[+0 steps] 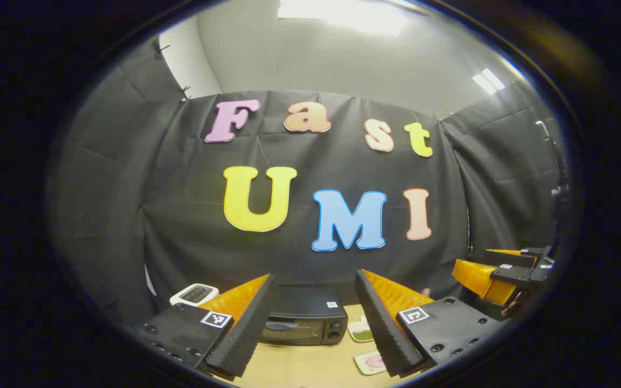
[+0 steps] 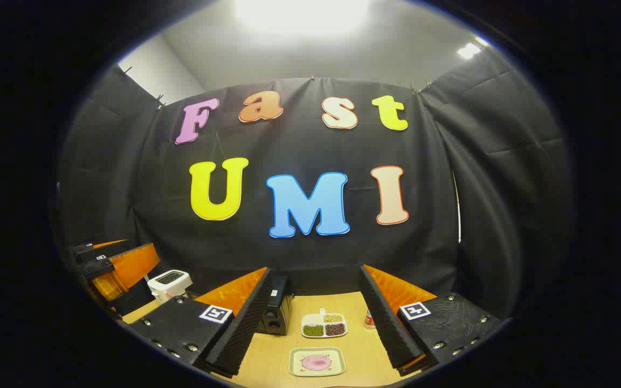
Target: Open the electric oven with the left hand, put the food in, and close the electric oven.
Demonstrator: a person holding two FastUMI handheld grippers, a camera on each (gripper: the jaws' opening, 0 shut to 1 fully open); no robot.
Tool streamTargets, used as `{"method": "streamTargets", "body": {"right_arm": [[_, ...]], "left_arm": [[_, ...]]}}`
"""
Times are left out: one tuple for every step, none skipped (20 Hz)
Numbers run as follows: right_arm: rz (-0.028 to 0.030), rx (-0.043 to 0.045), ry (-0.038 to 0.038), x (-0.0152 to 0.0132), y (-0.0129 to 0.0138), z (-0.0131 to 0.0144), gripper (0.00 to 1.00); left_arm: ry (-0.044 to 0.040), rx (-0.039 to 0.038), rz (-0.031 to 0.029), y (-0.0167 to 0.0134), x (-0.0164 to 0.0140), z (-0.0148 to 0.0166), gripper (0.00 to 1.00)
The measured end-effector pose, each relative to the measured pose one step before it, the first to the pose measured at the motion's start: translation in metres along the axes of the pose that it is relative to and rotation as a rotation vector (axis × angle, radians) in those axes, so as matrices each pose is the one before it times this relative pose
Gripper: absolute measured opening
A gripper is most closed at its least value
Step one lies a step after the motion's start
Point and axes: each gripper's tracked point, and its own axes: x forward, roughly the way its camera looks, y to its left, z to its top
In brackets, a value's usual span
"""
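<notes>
Jaws: both standing wide apart, gripping nothing; left gripper [image 1: 310, 323] is facing the oven, right gripper [image 2: 316, 323] is hovering over the table [image 2: 267, 355].
Food: pink piece is lying on a small tray [image 2: 317, 361], nearest; likely light and soft, better lifted by the tray's rim.
Divided dish [image 2: 324, 325]: sitting just behind.
Electric oven [image 1: 304, 318]: door is staying closed at the back; probably stiff-hinged, pull at its top edge.
</notes>
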Motion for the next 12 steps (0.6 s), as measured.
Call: {"method": "streamTargets", "body": {"right_arm": [[-0.00425, -0.00135, -0.00050, 0.00059, -0.00102, 0.00019, 0.97], [-0.00156, 0.00045, 0.00282, -0.00006, -0.00078, -0.00286, 0.97], [-0.00112, 0.00025, 0.00276, -0.00051, -0.00039, -0.00096, 0.97], [-0.00255, 0.00018, 0.00180, -0.00030, -0.00159, -0.00050, 0.97], [-0.00151, 0.00016, 0.00213, 0.00027, -0.00075, -0.00148, 0.97], [-0.00162, 0.00142, 0.00093, -0.00023, -0.00090, -0.00016, 0.97], [-0.00292, 0.00167, -0.00110, 0.00003, -0.00121, 0.00004, 0.97], [-0.00232, 0.00153, -0.00133, 0.00059, -0.00063, 0.00028, 0.97], [0.00109, -0.00013, 0.00005, 0.00094, 0.00079, -0.00047, 0.97], [0.00025, -0.00043, 0.00104, 0.00036, 0.00036, -0.00098, 0.97], [0.00172, -0.00035, 0.00176, 0.00036, -0.00007, -0.00080, 0.97], [0.00022, 0.00126, 0.00100, 0.00069, -0.00041, -0.00083, 0.97]], "left_arm": [[0.00226, -0.00078, -0.00699, -0.00169, 0.00105, -0.00043, 1.00], [0.00003, 0.00139, -0.00351, -0.00161, 0.00254, -0.00124, 1.00], [-0.00173, 0.00092, -0.00039, -0.00012, -0.00046, 0.00054, 1.00], [-0.00489, -0.00084, 0.00153, 0.00073, 0.00014, 0.00014, 0.97], [-0.00131, 0.00073, 0.00135, 0.00072, 0.00093, 0.00044, 0.97], [0.00124, 0.00025, -0.00061, 0.00014, 0.00073, -0.00117, 0.97], [0.00181, -0.00013, -0.00332, -0.00045, 0.00008, -0.00043, 0.96], [0.00159, 0.00206, -0.00052, -0.00067, 0.00077, -0.00153, 0.97], [0.00288, 0.00354, 0.00438, 0.00168, -0.00021, -0.00035, 0.96], [0.00075, 0.00028, 0.00302, 0.00143, 0.00113, -0.00200, 0.96], [0.00194, -0.00321, -0.00115, -0.00019, 0.00050, -0.00110, 0.92], [0.00333, -0.00150, -0.00085, 0.00026, 0.00038, -0.00112, 0.97]]}}
